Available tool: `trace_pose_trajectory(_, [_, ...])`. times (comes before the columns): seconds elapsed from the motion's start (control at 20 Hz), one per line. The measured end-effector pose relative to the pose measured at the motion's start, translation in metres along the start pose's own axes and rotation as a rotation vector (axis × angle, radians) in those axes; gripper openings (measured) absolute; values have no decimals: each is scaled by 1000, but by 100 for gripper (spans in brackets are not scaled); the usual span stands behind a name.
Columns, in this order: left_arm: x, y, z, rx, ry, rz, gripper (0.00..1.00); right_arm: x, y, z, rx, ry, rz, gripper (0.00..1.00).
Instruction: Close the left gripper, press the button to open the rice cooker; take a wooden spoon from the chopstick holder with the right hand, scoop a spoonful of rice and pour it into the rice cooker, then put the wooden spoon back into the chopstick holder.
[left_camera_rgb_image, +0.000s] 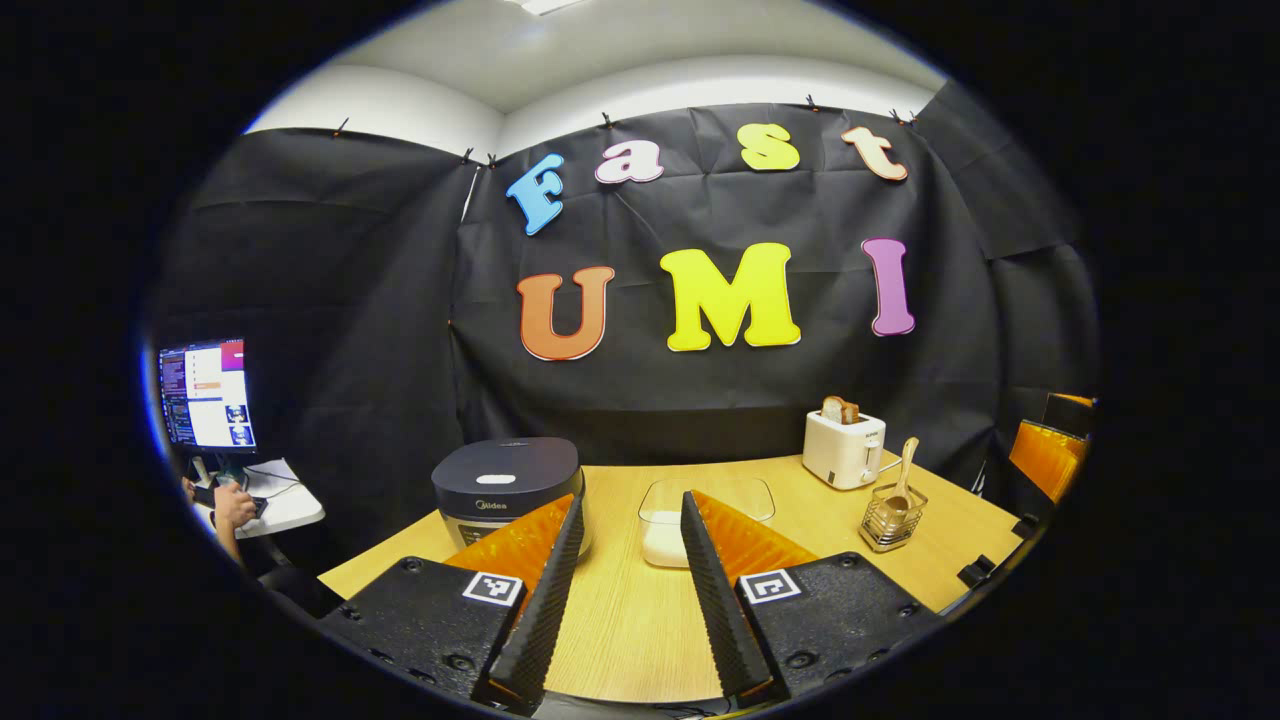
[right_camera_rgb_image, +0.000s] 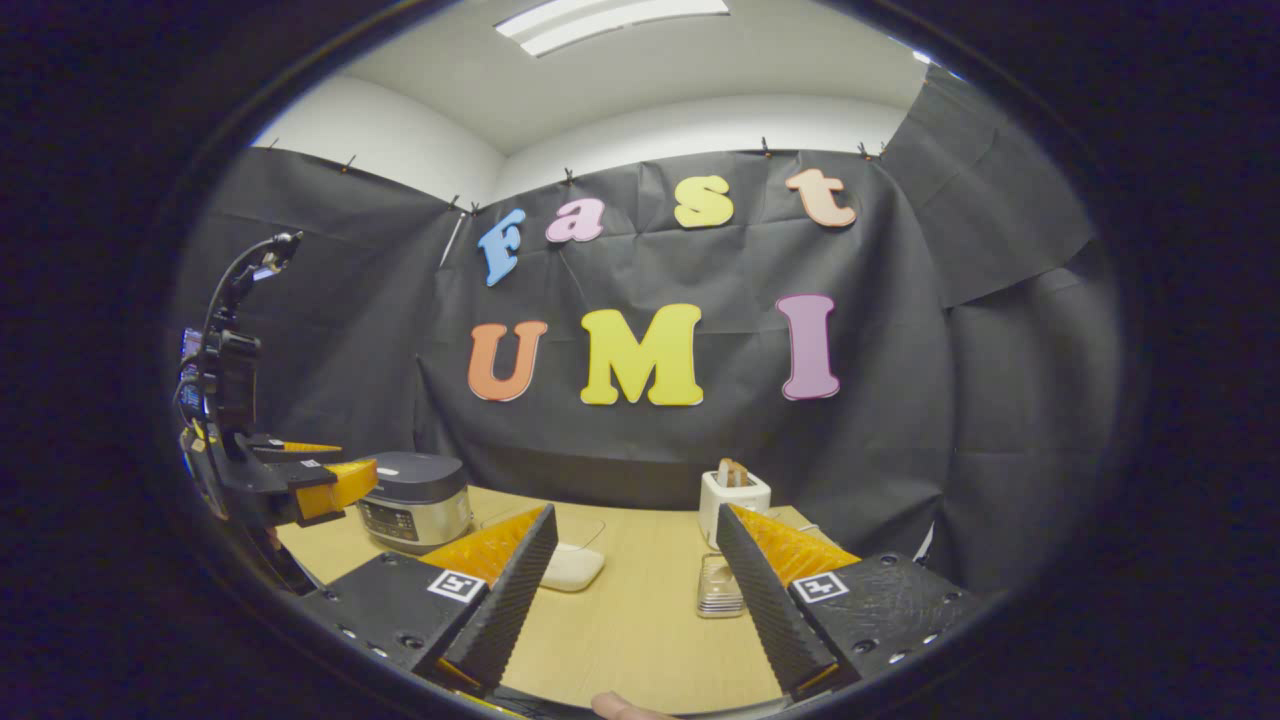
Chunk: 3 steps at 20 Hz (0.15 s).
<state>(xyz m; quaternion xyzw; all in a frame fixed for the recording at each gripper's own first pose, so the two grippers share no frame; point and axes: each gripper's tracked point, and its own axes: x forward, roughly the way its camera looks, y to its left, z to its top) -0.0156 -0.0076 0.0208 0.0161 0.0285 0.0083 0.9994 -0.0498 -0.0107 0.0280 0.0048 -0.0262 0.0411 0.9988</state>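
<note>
Tongs first: my left tongs (left_camera_rgb_image: 633, 590) hang wide apart above the pale wooden bench (left_camera_rgb_image: 620, 620), nothing between them, and my right tongs (right_camera_rgb_image: 635, 600) are spread just as wide and empty. So the opening step is mine to do, I judge: bring the left pair together before anything else. The dark grey, round-cornered rice cooker (left_camera_rgb_image: 507, 485) sits on the bench just beyond my left finger, lid down, its small pale oval button (left_camera_rgb_image: 495, 479) on top. Pressing well, I reckon, means closing fully so the two tips make one blunt point, then coming down square on that oval, not glancing off the lid. The clear square container of white rice (left_camera_rgb_image: 700, 520) stands between my fingers, farther back. Over to the right, the wooden spoon (left_camera_rgb_image: 903, 480) stands in the wire chopstick holder (left_camera_rgb_image: 892, 520), long axis near upright, bowl down in the basket, handle tipped slightly rightward toward the white toaster (left_camera_rgb_image: 843, 450).
</note>
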Motion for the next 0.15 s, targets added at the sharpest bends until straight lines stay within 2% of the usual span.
trace_pose_trajectory(0.15, [-3, -7, -9, 15, -16, -9, 65, 8, -6, -6, -7, 22, -26, 97])
